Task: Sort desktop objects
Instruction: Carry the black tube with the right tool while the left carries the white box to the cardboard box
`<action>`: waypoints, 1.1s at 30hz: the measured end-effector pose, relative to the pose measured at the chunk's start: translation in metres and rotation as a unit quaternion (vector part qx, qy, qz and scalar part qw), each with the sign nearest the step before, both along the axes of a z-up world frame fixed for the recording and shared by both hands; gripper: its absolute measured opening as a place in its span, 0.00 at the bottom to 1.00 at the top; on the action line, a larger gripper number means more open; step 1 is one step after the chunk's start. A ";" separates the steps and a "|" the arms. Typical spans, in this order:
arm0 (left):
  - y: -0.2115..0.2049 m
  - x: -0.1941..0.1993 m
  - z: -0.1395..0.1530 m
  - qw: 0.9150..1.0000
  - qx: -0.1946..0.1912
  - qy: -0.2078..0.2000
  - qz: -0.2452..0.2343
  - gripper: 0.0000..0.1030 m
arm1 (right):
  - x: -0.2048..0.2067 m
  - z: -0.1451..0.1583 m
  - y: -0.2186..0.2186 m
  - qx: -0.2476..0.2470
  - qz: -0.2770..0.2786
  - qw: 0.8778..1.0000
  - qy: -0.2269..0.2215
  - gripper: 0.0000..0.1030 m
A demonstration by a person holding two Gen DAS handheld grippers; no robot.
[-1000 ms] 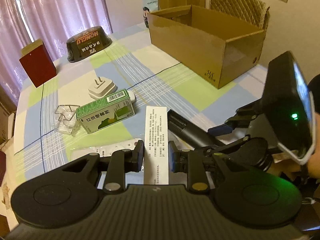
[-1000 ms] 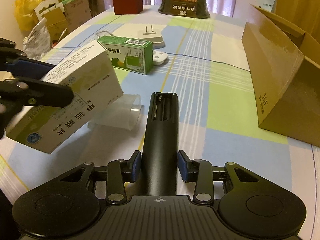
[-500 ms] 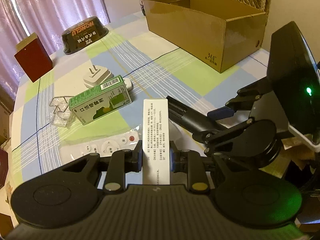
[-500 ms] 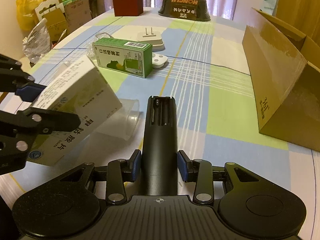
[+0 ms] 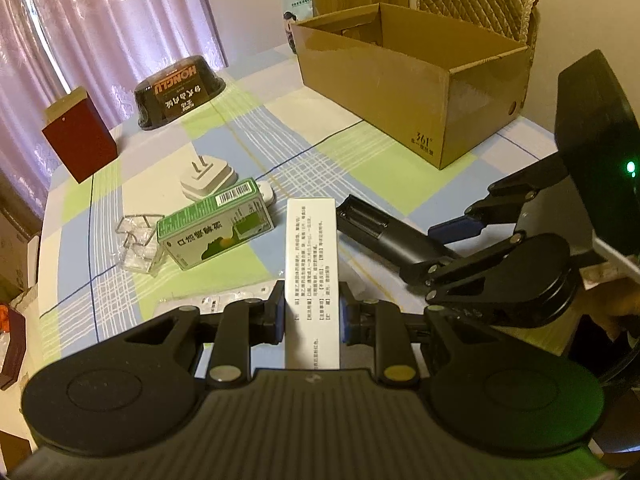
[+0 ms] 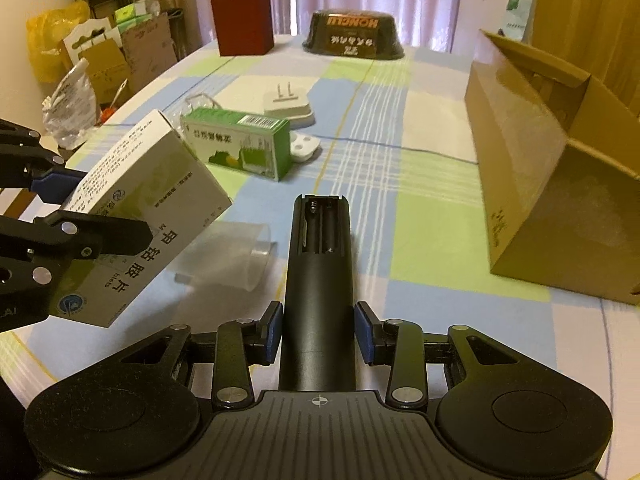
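- Covering the table (image 6: 432,184) ahead of both tongs, a blue, green and white checked cloth; pink curtains (image 5: 120,20) behind.
- Left tongs (image 5: 312,314) pinch a white medicine box (image 5: 312,256), lifted.
- Right tongs (image 6: 319,330) clamp a black remote (image 6: 320,272).
- Open cardboard box (image 6: 552,184) sits right of them.

The table (image 6: 424,168) wears a checked cloth of pale blue, lime green and cream squares, crossed by thin white and dark blue lines. The left tool (image 5: 312,316) is black with blue pads and grips a white box (image 5: 311,264) printed in dark text. The right tool (image 6: 319,326), likewise black with blue pads, grips a black remote (image 6: 320,280). A green box (image 6: 240,146) carries white lettering and a barcode. The cardboard box (image 6: 552,184) is plain brown, the cube box (image 6: 242,24) dark red, the bowl (image 6: 354,36) black with orange letters, the plug (image 6: 287,106) white, and the curtains (image 5: 100,16) pink.
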State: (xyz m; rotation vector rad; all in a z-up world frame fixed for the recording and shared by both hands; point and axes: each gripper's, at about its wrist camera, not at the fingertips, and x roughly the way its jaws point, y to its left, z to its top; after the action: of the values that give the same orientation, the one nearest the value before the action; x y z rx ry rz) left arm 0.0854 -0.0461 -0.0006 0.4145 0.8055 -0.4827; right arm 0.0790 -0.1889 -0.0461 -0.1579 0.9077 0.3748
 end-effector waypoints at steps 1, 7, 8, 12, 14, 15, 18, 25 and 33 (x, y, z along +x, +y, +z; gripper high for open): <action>-0.001 0.000 0.002 1.000 0.000 -0.001 -0.001 0.20 | 0.000 0.002 -0.002 0.001 -0.003 1.000 -0.002 0.36; -0.013 0.001 0.013 1.000 0.001 -0.012 -0.013 0.20 | -0.002 0.018 -0.014 0.006 -0.016 1.000 -0.016 0.36; -0.015 0.001 0.016 1.000 0.001 -0.014 -0.015 0.20 | -0.002 0.021 -0.017 0.006 -0.018 1.000 -0.019 0.36; -0.024 0.003 0.027 0.999 0.000 -0.025 -0.022 0.20 | -0.002 0.035 -0.027 0.009 -0.028 0.999 -0.030 0.36; -0.029 0.004 0.033 0.999 -0.001 -0.030 -0.026 0.20 | -0.002 0.043 -0.033 0.010 -0.031 0.999 -0.037 0.36; -0.033 0.004 0.035 0.999 -0.001 -0.032 -0.029 0.20 | -0.001 0.047 -0.036 0.011 -0.033 0.999 -0.041 0.36; -0.044 0.007 0.042 0.999 -0.003 -0.037 -0.040 0.20 | 0.000 0.062 -0.047 0.017 -0.042 0.998 -0.053 0.36; -0.088 0.027 0.070 0.995 -0.020 -0.059 -0.074 0.20 | 0.013 0.104 -0.079 0.031 -0.069 0.993 -0.092 0.36; -0.171 0.079 0.115 0.986 -0.056 -0.098 -0.123 0.20 | 0.062 0.135 -0.152 0.024 -0.127 0.983 -0.131 0.36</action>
State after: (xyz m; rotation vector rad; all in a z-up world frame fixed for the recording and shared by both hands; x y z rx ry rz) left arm 0.1648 -0.2173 0.1139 0.4526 0.5351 -0.7028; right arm 0.1414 -0.3413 0.0886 -0.0432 0.6477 0.1339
